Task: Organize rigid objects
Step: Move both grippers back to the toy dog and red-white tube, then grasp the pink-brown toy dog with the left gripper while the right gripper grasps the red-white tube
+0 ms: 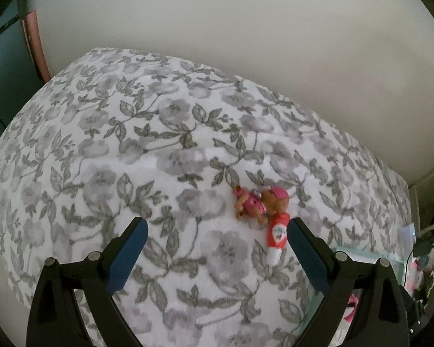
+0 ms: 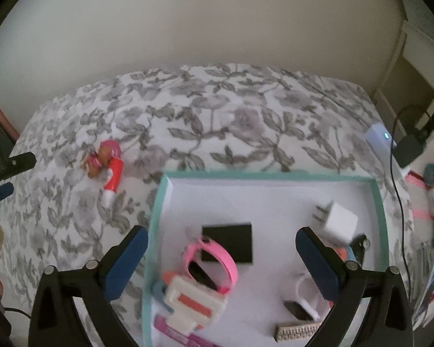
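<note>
Bed [image 1: 101,150] under a grey floral cover, pushed against a plain pale wall [image 1: 246,29]; a teal-rimmed box [image 2: 275,175] sits on it with a pink band [image 2: 217,257], white charger [image 2: 340,221] and black card [image 2: 227,243] inside. Left gripper [image 1: 217,231]: jaws wide, holding nothing, the toy dog [image 1: 260,204] and red-and-white tube [image 1: 277,234] lying on the cover, the tube just beside the right-side jaw. Right gripper [image 2: 221,243]: jaws spread fully over the box, empty.

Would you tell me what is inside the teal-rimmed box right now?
Inside the teal-rimmed box: a white charger plug, black square, pink band and white-orange toy. The gripper fingers cover its near corners.
</note>
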A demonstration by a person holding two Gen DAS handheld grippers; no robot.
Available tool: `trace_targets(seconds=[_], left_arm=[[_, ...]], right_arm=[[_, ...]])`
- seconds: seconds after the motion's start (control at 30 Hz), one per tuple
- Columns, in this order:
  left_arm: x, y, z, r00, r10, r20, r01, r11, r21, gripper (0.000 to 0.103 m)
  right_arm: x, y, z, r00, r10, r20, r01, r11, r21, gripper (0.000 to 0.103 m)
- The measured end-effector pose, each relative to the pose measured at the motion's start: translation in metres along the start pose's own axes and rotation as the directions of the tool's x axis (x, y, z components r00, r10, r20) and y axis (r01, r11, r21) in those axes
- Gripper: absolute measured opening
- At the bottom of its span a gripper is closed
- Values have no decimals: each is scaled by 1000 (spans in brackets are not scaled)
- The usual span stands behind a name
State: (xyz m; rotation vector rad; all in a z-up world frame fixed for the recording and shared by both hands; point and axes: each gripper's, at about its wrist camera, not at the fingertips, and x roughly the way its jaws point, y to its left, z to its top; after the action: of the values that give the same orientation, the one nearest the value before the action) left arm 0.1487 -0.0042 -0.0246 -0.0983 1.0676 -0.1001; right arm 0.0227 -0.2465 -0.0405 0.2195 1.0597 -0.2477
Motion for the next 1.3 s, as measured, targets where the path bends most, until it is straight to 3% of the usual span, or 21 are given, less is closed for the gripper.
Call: trace_targets(seconds=[0.17, 0.33, 0.47, 0.8, 0.97, 1.3], left_arm=[[20, 9, 10, 1000, -21, -14, 20, 998, -59, 97], [40, 1, 14, 999, -21, -47, 19, 999, -27, 97], [55, 3, 18, 997, -29, -70, 27, 999, -35, 97], [79, 32, 18, 995, -56, -85, 42, 986, -160, 97], [89, 29, 16, 992, -78, -99, 62, 986, -156, 97], [98, 17, 15, 987, -123, -101, 108, 984, -142, 97]], right_arm=[[8, 26, 23, 998, 31, 49, -29, 999, -46, 103], [23, 50, 36, 996, 61, 61, -58, 997, -40, 99], [38, 71, 43, 996, 70, 50, -66, 995, -72, 89], [77, 117, 49, 993, 114, -28, -117, 977, -180, 76], [86, 137, 52, 995, 88, -51, -98, 964, -246, 64], [103, 144, 53, 990, 116, -85, -133, 962, -238, 48]])
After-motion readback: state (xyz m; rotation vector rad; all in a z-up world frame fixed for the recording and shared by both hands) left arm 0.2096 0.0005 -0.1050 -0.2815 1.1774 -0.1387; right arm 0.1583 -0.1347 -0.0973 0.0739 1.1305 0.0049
